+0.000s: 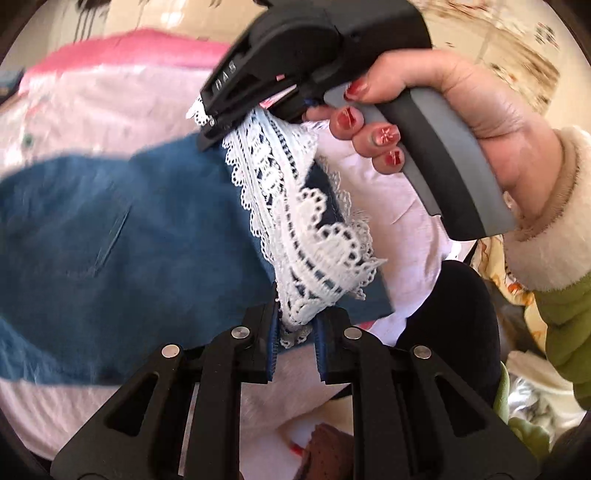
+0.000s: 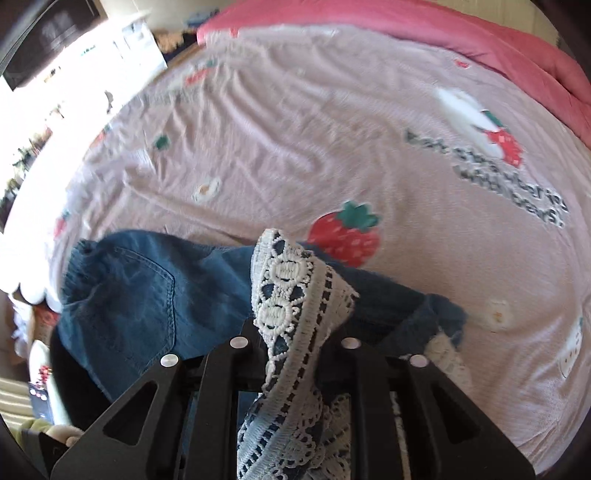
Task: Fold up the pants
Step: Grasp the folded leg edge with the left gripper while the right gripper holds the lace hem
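Blue denim pants [image 1: 110, 229] with a white lace hem [image 1: 314, 236] lie partly on the pink bed sheet [image 2: 295, 129]. My left gripper [image 1: 295, 328] is shut on the lace hem at the bottom of its view. My right gripper [image 1: 218, 129], held by a hand with red nails, grips the same hem farther along, lifted above the pants. In the right wrist view the lace hem [image 2: 291, 306] runs between that gripper's fingers [image 2: 295, 354], with the pants [image 2: 140, 288] and a back pocket to the left.
The sheet has strawberry prints [image 2: 343, 236] and dark lettering [image 2: 491, 173]. A pink quilt [image 2: 480, 33] lies along the far edge. A dark garment [image 1: 454, 321] and other clothes sit at the right of the left wrist view. Furniture stands at the far left [image 2: 55, 55].
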{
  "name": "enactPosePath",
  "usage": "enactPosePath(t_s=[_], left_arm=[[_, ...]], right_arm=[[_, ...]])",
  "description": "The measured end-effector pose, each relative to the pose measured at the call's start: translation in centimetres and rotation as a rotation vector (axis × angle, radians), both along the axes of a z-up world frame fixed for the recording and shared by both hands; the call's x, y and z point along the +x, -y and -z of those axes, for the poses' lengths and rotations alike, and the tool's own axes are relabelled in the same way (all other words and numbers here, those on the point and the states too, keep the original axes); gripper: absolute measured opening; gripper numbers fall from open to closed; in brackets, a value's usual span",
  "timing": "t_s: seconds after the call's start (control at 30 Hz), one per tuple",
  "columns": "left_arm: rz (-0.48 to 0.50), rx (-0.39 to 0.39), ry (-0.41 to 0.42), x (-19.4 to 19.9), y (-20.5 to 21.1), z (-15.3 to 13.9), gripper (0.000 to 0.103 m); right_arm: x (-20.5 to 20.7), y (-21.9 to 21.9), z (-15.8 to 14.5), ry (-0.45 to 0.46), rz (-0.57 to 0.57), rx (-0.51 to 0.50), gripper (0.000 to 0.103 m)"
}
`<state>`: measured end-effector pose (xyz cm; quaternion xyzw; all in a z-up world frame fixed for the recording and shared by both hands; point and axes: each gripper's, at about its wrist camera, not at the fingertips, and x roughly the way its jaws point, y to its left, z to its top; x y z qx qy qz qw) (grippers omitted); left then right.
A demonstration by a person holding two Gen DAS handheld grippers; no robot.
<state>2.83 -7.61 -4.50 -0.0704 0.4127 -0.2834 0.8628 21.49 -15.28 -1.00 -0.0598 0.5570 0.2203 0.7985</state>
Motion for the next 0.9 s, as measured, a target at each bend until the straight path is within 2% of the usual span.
enactPosePath(t_s=[0.07,0.2,0.37,0.47,0.63,0.8,0.9], left_arm=[[-0.011,-0.028,-0.043,0.5,-0.2,1.5,0.009],[-0.026,-0.064,-0.074,-0.1,-1.2,2.5,0.009],[-0.053,-0.101,-0.088,-0.1,-2.7,2.1,0.012],[-0.066,-0.125,-0.130,-0.1,-3.5,1.9,0.017],[-0.084,-0.112,-0.134,-1.4,-5.1,0.8,0.043],[-0.168,-0.040,-0.033,-3.6,-6.9,-1.7,0.053],[-0.141,-0.015,0.033,-3.4,-5.8,-3.9,0.059]], right_arm=[[0.1,-1.7,0.2,0.001,-0.020,-0.013,0.042],[0.0,-3.3,-2.7,0.057,-0.046,0.043,0.059],[-0.5,-1.0,-7.4,0.171,-0.043,0.099,0.076],[-1.0,1.9,-8.0,0.199,-0.001,0.084,0.078],[-2.6,8.2,-7.0,0.191,0.078,0.087,0.087],[-3.1,12.4,-3.4,0.089,0.165,0.130,0.088],[-3.1,13.5,-1.3,0.020,0.189,0.165,0.088]])
